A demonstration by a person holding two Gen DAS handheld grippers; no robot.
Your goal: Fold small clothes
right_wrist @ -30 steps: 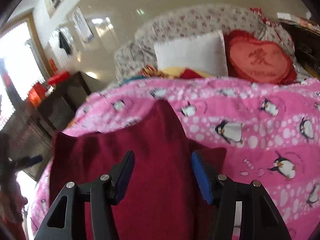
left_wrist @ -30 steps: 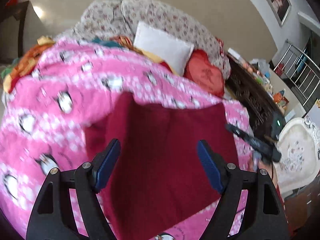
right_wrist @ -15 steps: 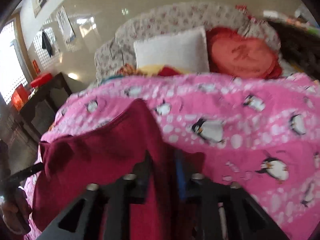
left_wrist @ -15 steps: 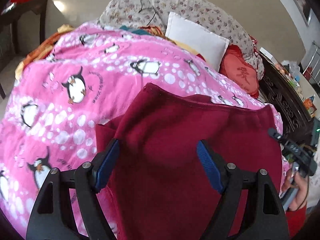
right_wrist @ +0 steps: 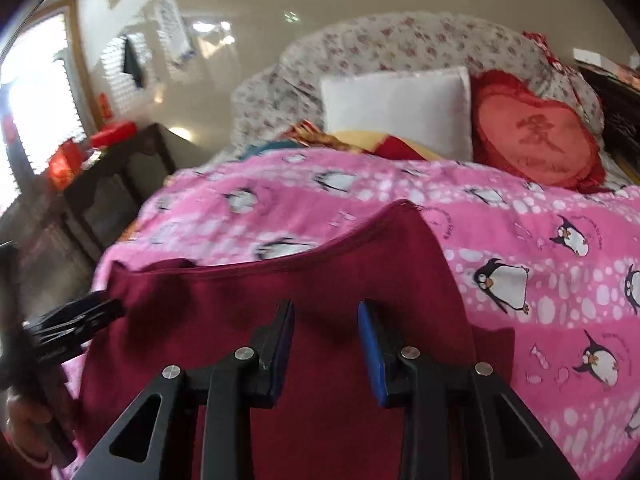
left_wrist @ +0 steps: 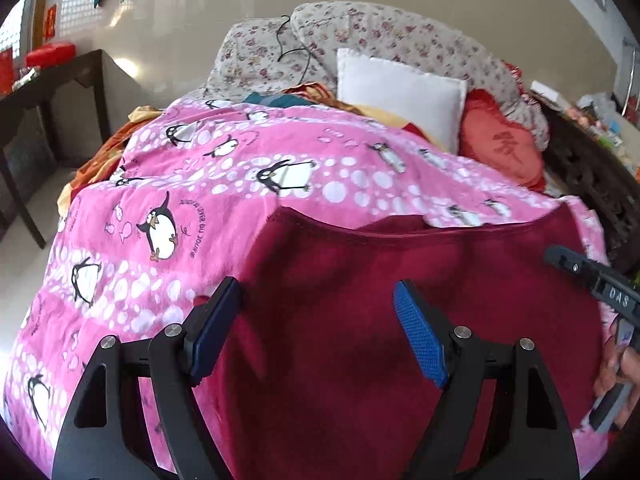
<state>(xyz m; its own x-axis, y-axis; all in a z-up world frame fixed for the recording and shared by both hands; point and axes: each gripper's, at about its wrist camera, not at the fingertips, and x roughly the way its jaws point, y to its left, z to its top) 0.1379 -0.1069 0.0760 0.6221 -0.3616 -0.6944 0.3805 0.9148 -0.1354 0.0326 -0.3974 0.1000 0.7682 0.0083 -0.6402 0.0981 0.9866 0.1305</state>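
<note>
A dark red garment (left_wrist: 360, 320) lies spread on the pink penguin blanket (left_wrist: 200, 200), with its far hem towards the pillows. It also shows in the right wrist view (right_wrist: 240, 320). My left gripper (left_wrist: 316, 312) is open above the garment's near left part, holding nothing. My right gripper (right_wrist: 326, 328) is open with a narrower gap, above the garment's right part, and empty. The other gripper shows at the right edge of the left view (left_wrist: 592, 280) and at the left edge of the right view (right_wrist: 72, 320).
A white pillow (left_wrist: 400, 92), a red heart cushion (left_wrist: 504, 148) and a floral sofa back (left_wrist: 400, 40) lie beyond the blanket. A dark wooden table (left_wrist: 52, 88) stands at the left. Dark carved furniture (left_wrist: 592, 184) stands at the right.
The right gripper was open, closed on the garment half a second ago, and has opened again. Both views have moved along the bed; the garment's hem now lies flatter.
</note>
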